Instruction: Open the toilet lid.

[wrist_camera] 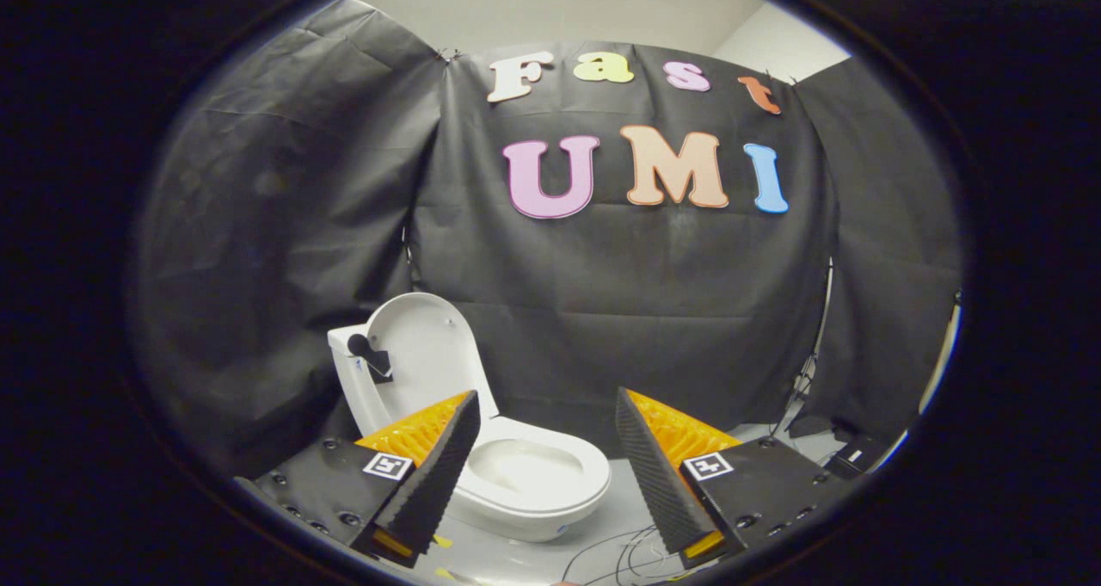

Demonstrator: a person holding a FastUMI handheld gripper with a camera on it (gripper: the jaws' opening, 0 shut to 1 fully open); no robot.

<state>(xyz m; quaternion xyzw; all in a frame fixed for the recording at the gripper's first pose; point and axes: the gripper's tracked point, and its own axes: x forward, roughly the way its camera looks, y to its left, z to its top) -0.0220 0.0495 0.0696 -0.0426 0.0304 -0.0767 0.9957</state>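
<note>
Toilet lid, white oval plastic (421, 345), stands upright against the tank at ten o'clock beyond your fingers; your gripper (546, 465) is spread, holding nothing; a careless swing could knock the lid down; loose wires (619, 552) at six o'clock could snag; grey floor (636, 491) ahead offers room.

A toilet (516, 474) is carried by the grey floor (619, 517); thin cables (619, 547) are strewn beside it, between the parted, empty gripper (545, 410) fingers.
</note>
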